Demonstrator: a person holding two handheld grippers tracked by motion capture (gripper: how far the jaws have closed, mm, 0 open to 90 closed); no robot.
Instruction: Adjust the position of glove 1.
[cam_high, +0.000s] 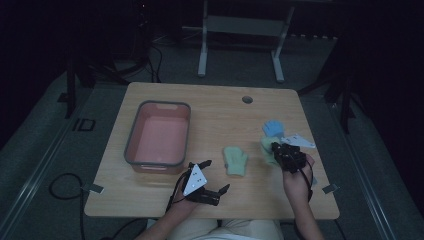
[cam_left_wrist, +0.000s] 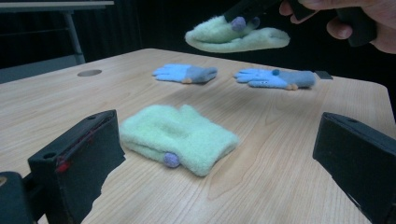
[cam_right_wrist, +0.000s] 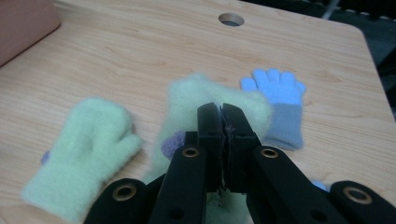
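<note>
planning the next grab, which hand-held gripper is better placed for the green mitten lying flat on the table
Left. The left hand-held gripper is open with the flat green mitten just ahead, while the right hand-held gripper is shut on the other green mitten.

Dim high view; soft, blurred close-ups

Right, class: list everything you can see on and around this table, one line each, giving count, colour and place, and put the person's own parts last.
Green mittens: 2, pale green; one lying flat mid-table, one lifted off the table in the right gripper.
Blue gloves: 2, light blue with grey cuffs; lying on the right side of the table.
Tub: 1, pink inside with a grey rim; left side of the table.
Table: 1, light wood, with a round hole near its far edge.
Frame: 1, pale grey, on the floor beyond the table.
Left gripper: 1, black; open, near edge, close to the tub.
Right gripper: 1, black; shut on a mitten.
</note>
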